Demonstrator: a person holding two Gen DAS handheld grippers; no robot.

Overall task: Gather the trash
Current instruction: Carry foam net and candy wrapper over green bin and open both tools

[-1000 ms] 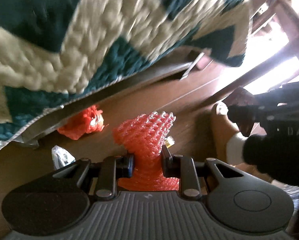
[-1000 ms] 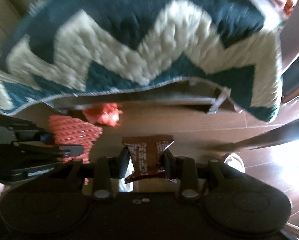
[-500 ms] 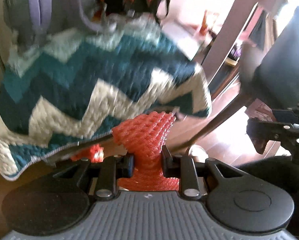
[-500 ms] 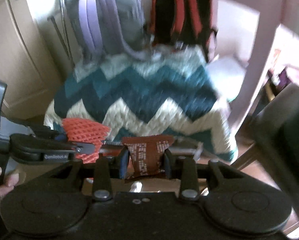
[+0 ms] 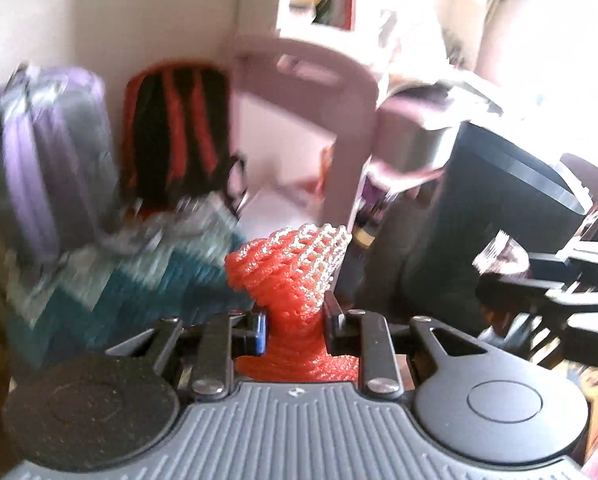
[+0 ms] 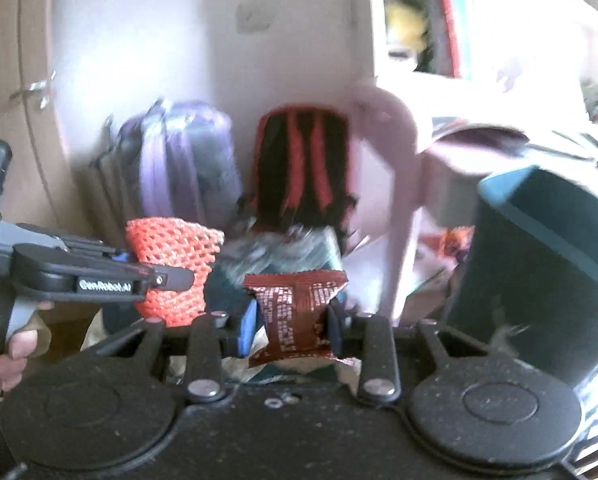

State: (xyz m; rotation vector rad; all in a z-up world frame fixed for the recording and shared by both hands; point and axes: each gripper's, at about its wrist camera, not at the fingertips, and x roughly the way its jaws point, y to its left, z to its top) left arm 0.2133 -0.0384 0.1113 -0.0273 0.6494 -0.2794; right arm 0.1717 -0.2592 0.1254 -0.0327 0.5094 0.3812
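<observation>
My left gripper (image 5: 293,326) is shut on an orange foam net (image 5: 289,272), held up in the air; the net also shows in the right wrist view (image 6: 171,268) with the left gripper (image 6: 99,280) beside it. My right gripper (image 6: 291,328) is shut on a brown snack wrapper (image 6: 295,312). The right gripper (image 5: 547,280) shows at the right of the left wrist view with the wrapper (image 5: 499,256) at its tip. A dark bin (image 5: 495,220) stands at the right, close to both grippers; it also shows in the right wrist view (image 6: 539,264).
A purple-grey backpack (image 6: 179,168) and a black-and-red backpack (image 6: 299,168) lean on the wall behind a teal zigzag blanket (image 5: 119,280). A pink chair (image 5: 311,120) stands left of the bin. Shelves with books (image 6: 439,20) are at the upper right.
Both grippers have risen from near the floor and tilted up, still holding their trash. The blanket has dropped low in view; backpacks, chair and the dark bin have come into view.
</observation>
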